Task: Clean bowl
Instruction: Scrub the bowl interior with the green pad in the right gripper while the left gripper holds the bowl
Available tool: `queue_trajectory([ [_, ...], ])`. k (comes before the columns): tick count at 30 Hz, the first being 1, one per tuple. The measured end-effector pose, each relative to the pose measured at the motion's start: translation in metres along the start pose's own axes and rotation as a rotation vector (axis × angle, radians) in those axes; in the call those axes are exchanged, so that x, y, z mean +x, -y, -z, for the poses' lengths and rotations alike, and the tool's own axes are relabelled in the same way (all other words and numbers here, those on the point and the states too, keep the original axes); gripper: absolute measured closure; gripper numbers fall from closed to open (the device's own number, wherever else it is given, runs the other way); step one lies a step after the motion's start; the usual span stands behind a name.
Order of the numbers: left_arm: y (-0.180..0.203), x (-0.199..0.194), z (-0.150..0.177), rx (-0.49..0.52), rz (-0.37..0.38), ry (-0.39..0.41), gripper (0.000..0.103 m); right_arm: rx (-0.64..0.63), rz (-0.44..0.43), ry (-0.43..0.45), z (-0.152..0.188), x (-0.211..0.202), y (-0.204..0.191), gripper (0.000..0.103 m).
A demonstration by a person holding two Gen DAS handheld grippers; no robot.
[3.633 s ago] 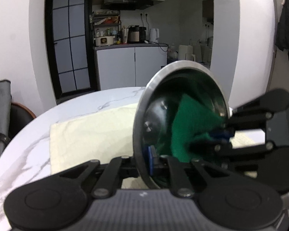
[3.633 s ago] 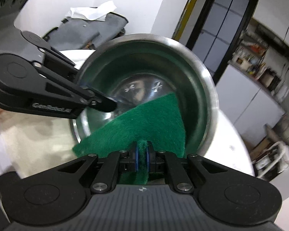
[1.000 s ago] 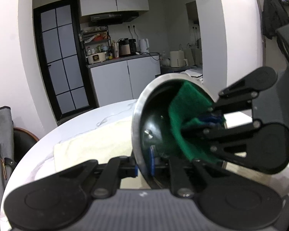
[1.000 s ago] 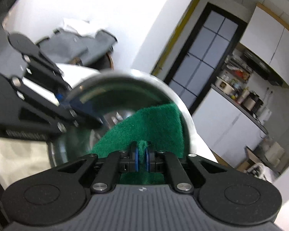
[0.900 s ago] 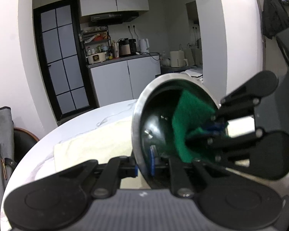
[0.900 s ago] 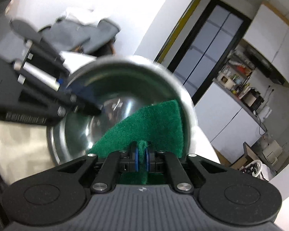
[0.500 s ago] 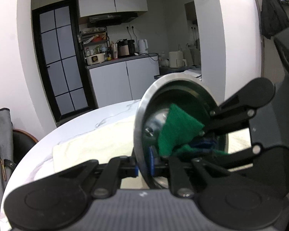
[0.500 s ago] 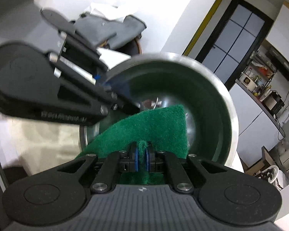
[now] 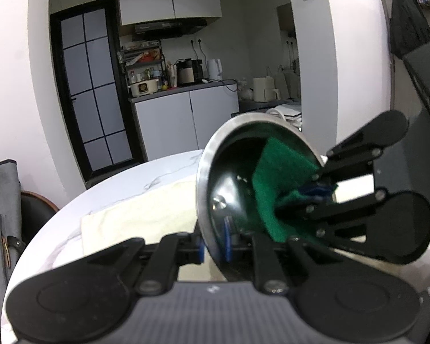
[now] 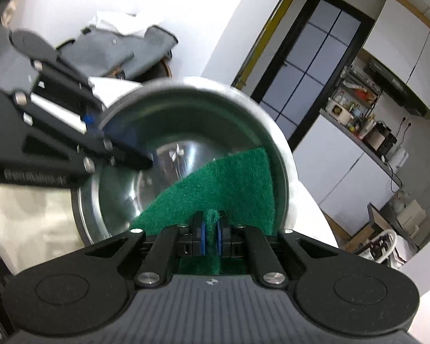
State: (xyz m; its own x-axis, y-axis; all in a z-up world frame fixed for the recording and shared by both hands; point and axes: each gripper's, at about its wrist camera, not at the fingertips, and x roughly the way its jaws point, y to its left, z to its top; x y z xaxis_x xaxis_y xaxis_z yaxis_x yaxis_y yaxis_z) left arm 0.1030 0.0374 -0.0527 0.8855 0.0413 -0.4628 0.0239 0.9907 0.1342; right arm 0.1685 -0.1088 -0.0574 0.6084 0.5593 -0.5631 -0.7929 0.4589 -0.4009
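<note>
Right fingers: the right gripper (image 10: 210, 236) was pinched tight on a fold of the green scouring pad (image 10: 229, 183), whose free part lay against the bowl's inner wall.
Left fingers: the left gripper (image 9: 213, 243) was clamped on the rim of the steel bowl (image 9: 229, 183), one pad inside and one outside.
Bowl position: it was held tipped on edge above the marble table (image 9: 123, 183), over a pale cloth (image 9: 140, 215), with its mouth facing the right gripper.
Handling: the bowl looked light, rigid and slick, so the rim seemed the only sure hold; the pad looked soft and floppy.
Change: half a second earlier the pad sat low in the bowl; it had since swept up toward the far rim.
</note>
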Motion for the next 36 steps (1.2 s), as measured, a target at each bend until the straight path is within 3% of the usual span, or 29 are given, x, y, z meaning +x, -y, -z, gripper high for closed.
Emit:
queue_trajectory([
  [7, 0.007, 0.002, -0.003, 0.004, 0.000, -0.003, 0.090, -0.073, -0.071, -0.042, 0.000, 0.002, -0.018, 0.095],
  [12, 0.014, 0.006, -0.007, 0.013, 0.001, -0.007, 0.090, -0.067, -0.100, -0.008, -0.006, 0.000, -0.024, 0.095],
  [26, 0.021, 0.011, -0.005, 0.020, 0.011, -0.030, 0.089, -0.016, 0.021, 0.141, -0.016, -0.010, -0.013, 0.095],
  [36, 0.016, 0.014, -0.006, -0.010, 0.015, -0.034, 0.088, 0.036, 0.058, 0.091, -0.013, -0.004, 0.000, 0.095],
])
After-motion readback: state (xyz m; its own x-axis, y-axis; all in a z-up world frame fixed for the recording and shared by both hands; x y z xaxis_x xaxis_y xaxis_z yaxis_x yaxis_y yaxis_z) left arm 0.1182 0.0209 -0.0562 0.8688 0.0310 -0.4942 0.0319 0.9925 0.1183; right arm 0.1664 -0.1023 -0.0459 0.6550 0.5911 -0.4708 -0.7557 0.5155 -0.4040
